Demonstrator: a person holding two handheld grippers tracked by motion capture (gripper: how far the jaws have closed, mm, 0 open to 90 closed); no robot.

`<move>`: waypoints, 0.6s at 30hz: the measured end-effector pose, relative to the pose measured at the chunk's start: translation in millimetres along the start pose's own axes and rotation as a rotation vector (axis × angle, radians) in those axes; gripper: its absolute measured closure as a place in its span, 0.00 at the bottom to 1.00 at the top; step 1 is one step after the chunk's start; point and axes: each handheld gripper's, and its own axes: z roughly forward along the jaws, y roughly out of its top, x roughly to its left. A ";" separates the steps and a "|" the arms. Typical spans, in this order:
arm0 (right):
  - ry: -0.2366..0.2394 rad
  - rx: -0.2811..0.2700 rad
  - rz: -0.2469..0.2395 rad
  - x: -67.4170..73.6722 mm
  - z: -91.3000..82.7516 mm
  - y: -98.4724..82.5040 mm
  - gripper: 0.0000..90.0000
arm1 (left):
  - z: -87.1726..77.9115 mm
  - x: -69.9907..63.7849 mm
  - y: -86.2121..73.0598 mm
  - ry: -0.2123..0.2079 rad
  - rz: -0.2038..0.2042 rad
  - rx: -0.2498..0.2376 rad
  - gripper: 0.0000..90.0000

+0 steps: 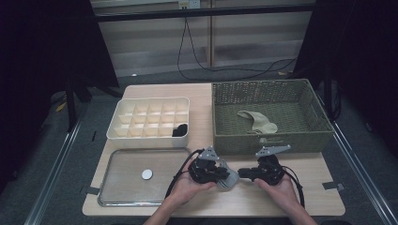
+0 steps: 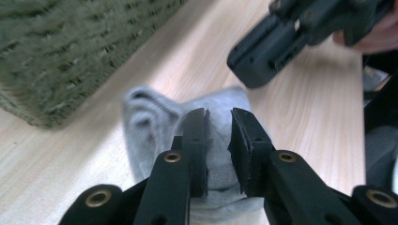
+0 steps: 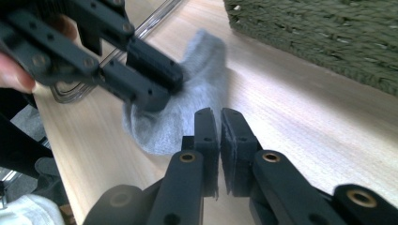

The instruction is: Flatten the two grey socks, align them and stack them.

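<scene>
The grey sock (image 1: 227, 179) lies on the table (image 1: 206, 98) at the near edge, between my two grippers and just in front of the green basket (image 1: 270, 140). It looks light, soft and limp, so I expect it to fold and sag wherever it is not held, and to bunch instead of sliding cleanly; nothing about it is fragile. A pinch through a doubled layer near the cuff or the toe should hold best, I think, since a single thin layer could slip out. My left gripper (image 2: 219, 117) is over the sock with its jaws drawn close, and the fabric sits bunched in the narrow gap between them; the pads look to be nipping it, though the blur leaves me unsure how firm that hold is. My right gripper (image 3: 220, 116) is just right of the sock with its jaws together on nothing, bare table beneath them. Inside the basket lies a beige sock (image 1: 257, 122), well apart from the grey one. To the far left stands the white divider box (image 1: 123, 108) with a dark item (image 1: 180, 130) in its near right cell. Near left lies the clear tray (image 1: 108, 180) with a small white disc (image 1: 147, 174) on it.
</scene>
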 end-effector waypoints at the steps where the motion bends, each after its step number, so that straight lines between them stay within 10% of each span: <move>1: 0.000 -0.001 0.001 -1.0 0.4 0.1 0.94 | 1.6 -0.1 -1.0 0.010 -0.001 0.003 0.85; 18: 0.030 0.021 -0.001 -8.3 19.2 6.3 0.82 | 7.1 1.7 -6.4 -0.014 0.012 0.025 0.93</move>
